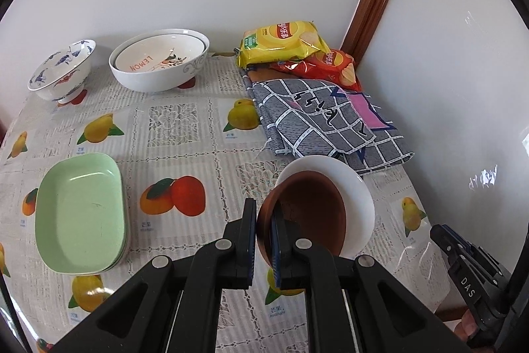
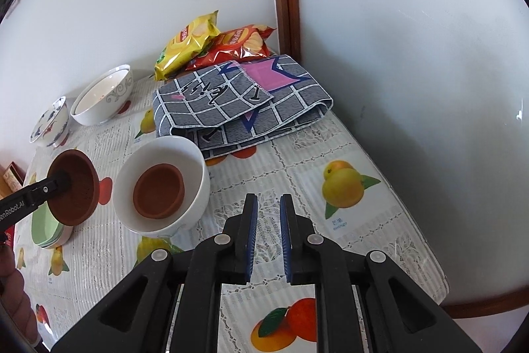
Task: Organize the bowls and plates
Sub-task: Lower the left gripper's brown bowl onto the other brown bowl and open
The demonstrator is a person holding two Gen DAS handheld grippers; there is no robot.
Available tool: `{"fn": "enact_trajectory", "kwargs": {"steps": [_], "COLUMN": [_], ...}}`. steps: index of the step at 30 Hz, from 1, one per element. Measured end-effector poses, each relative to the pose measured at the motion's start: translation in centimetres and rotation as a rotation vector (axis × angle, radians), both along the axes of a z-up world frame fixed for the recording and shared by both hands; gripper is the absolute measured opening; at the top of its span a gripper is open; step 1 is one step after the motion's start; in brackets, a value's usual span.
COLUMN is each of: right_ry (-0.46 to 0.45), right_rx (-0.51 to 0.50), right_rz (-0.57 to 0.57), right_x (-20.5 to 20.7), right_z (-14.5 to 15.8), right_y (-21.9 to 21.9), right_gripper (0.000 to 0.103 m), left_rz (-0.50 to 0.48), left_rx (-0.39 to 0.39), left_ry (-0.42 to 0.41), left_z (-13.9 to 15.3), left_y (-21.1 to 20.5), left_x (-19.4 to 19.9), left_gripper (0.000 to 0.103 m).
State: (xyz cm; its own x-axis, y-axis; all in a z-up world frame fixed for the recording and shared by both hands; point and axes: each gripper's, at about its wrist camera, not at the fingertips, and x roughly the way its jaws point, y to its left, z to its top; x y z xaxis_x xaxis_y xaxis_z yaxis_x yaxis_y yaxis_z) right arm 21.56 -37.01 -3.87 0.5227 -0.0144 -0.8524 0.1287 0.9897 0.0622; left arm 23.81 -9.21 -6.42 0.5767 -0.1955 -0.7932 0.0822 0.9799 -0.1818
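Note:
My left gripper (image 1: 263, 220) is shut on the rim of a brown bowl (image 1: 307, 214), which hangs tilted above the table. In the right wrist view this held brown bowl (image 2: 79, 187) is just left of a white bowl (image 2: 195, 174), and a second brown bowl (image 2: 158, 191) sits inside that one. My right gripper (image 2: 267, 220) hovers near the white bowl's right side, its jaws a narrow gap apart with nothing between them. A stack of green rectangular plates (image 1: 81, 214) lies at the left.
At the back stand a blue-patterned bowl (image 1: 61, 71) and a large white bowl (image 1: 158, 78) with a "LEMON" bowl nested in it. A folded grey checked cloth (image 1: 317, 118) and two chip bags (image 1: 281, 42) fill the corner by the walls. The fruit-print tablecloth (image 1: 178, 128) covers the table.

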Motion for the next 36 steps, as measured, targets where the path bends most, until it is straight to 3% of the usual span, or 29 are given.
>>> {"fn": "enact_trajectory", "kwargs": {"steps": [36], "right_ry": [0.055], "right_rx": [0.03], "right_rz": [-0.057], "right_x": [0.9], "right_z": [-3.4], "right_y": [-3.7], "right_gripper": [0.014], "left_rz": [-0.046], "left_rx": [0.048], "left_ry": [0.094], "left_z": [-4.8], "left_y": [-4.3], "left_x": [4.4], "left_gripper": [0.008]}}
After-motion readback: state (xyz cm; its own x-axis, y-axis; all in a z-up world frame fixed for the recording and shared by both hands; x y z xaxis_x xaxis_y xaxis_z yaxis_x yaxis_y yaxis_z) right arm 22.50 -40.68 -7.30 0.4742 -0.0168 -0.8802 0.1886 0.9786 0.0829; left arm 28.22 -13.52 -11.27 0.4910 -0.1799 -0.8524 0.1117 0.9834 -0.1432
